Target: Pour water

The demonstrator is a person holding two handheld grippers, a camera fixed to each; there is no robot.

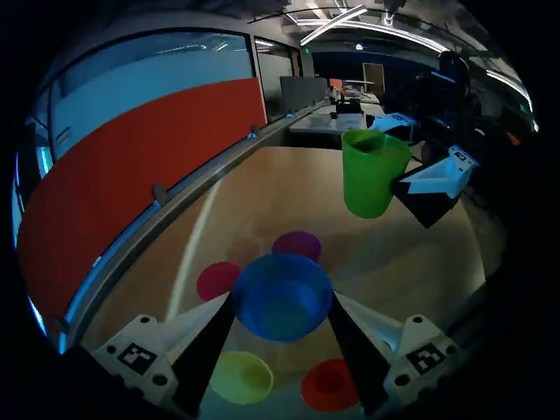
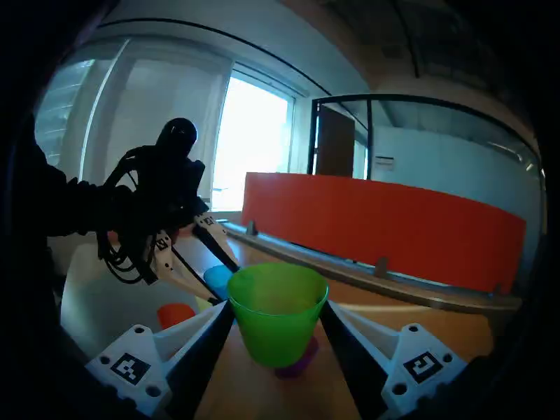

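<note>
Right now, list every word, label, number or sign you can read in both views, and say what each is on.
No text here can be read.
The square markers on the left gripper and right gripper: black-and-white patterns, no letters.
The green ceiling sign: too small to read.
The white notice on the far wall: too blurred to read.
The blue cup and green cup: no print visible.

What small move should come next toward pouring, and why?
Probably bring the green cup, gripped by the right gripper, nearer until it sits above the blue cup in the left gripper. Both cups are upright, held off the table and apart, so tipping now would likely miss.
</note>
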